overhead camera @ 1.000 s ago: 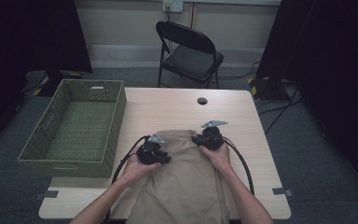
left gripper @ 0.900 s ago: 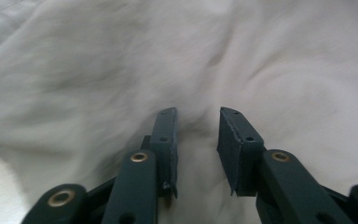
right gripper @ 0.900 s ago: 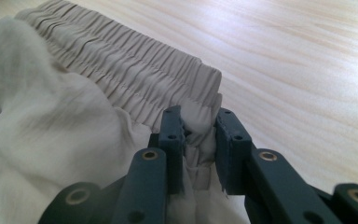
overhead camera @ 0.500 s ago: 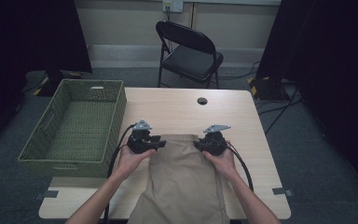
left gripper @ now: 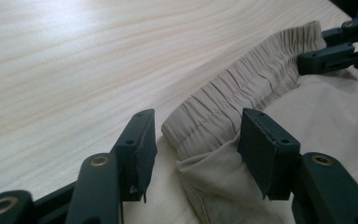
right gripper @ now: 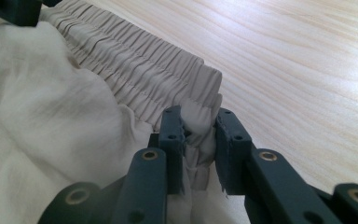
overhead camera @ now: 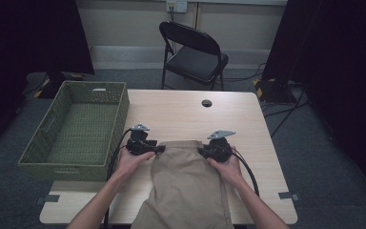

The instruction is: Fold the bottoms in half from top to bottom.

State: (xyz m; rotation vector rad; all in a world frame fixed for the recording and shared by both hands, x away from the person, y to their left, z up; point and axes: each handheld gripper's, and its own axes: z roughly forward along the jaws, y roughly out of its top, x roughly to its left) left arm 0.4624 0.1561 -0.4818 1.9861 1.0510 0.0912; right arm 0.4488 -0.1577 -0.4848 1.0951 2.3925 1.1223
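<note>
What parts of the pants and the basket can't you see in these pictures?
- Legs of the beige pants: cut off by the bottom edge of the high view.
- Pants fabric pinched inside the right gripper: hidden by its fingers in the right gripper view.
- Near inside wall of the green basket: hidden behind its own rim in the high view.

The person's forearms are bare, with no sleeves showing, and each hand carries a black tool: the left gripper and the right gripper. Each is topped by a grey three-cornered plate and trails a black cable. Close up, the jaws are dark blocky bars on linked arms with brass-ringed rivets and small screw holes.
</note>
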